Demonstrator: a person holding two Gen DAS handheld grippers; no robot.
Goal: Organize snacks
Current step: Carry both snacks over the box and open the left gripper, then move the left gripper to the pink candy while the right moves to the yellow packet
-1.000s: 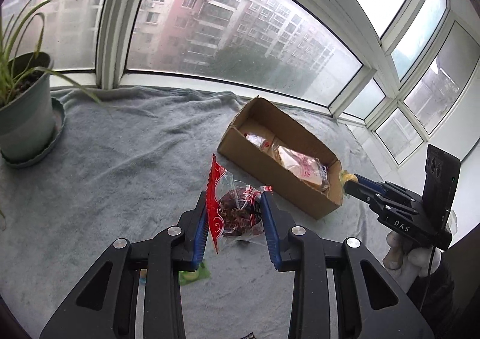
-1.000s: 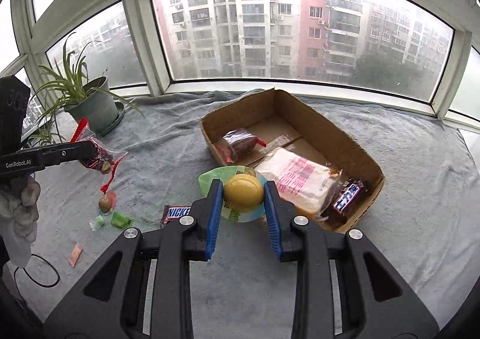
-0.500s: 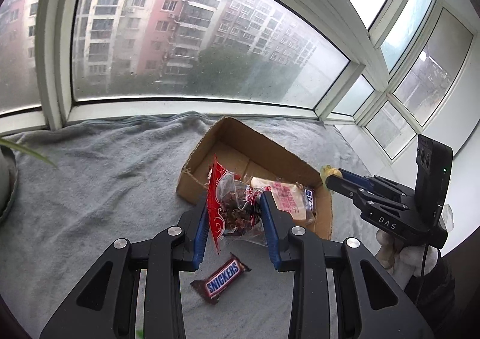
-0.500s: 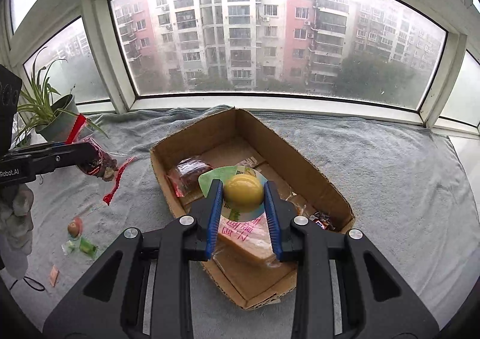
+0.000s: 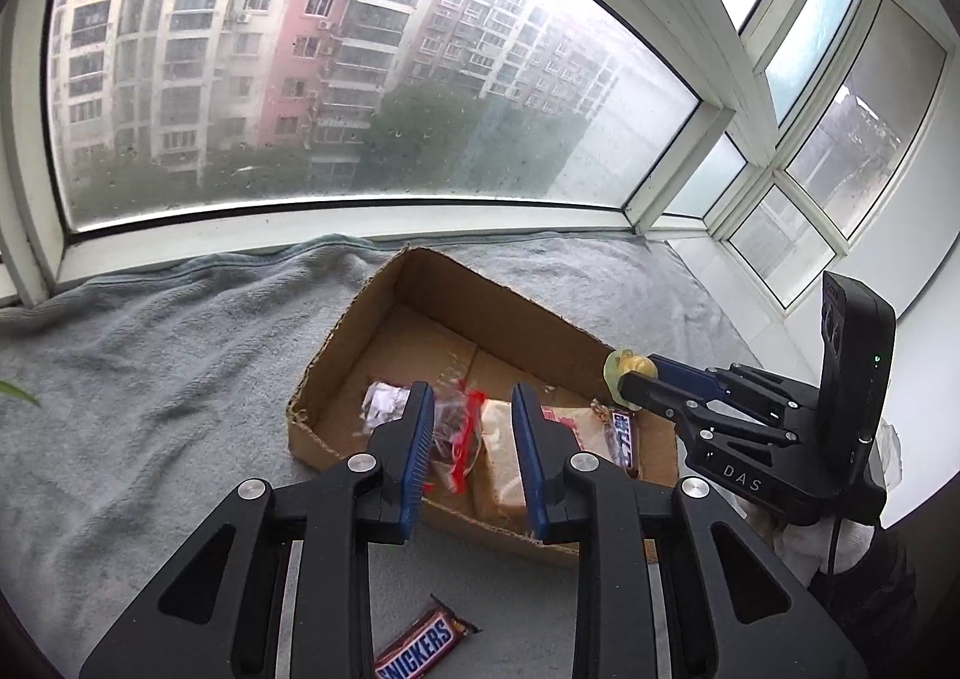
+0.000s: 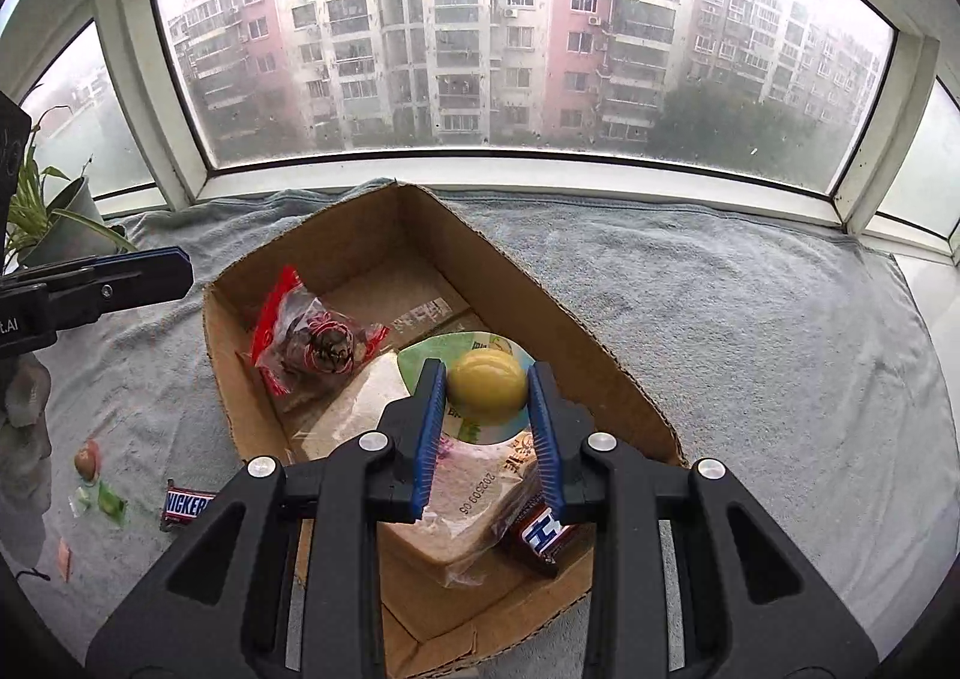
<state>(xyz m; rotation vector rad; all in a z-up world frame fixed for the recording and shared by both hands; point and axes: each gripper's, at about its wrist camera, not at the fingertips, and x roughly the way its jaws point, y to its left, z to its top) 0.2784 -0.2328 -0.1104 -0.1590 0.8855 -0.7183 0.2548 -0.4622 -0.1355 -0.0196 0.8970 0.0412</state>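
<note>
An open cardboard box [image 5: 360, 331] [image 6: 540, 283] lies on a grey towel. A clear bag with red trim [image 6: 312, 337] [image 5: 459, 427] rests inside it at the left end. My left gripper [image 5: 469, 391] [image 6: 174, 268] hangs just outside the box's left wall. Its jaws are closing with nothing between them. The bag shows through the gap, down in the box. My right gripper [image 6: 486, 373] [image 5: 630, 379] is shut on a round yellow snack [image 6: 486, 385] [image 5: 627, 364] with a pale green wrapper, held over the box above a bread packet [image 6: 360, 409].
A blue chocolate bar [image 6: 543, 535] lies in the box's near corner. On the towel outside the box are a Snickers bar [image 5: 420, 643] [image 6: 186, 505] and small sweets [image 6: 90, 457]. A potted plant [image 6: 60, 223] stands far left by the window.
Both hands have moved toward the box. The red-trimmed bag has left my left gripper and now lies in the box. My right gripper carried the yellow snack over the box.
</note>
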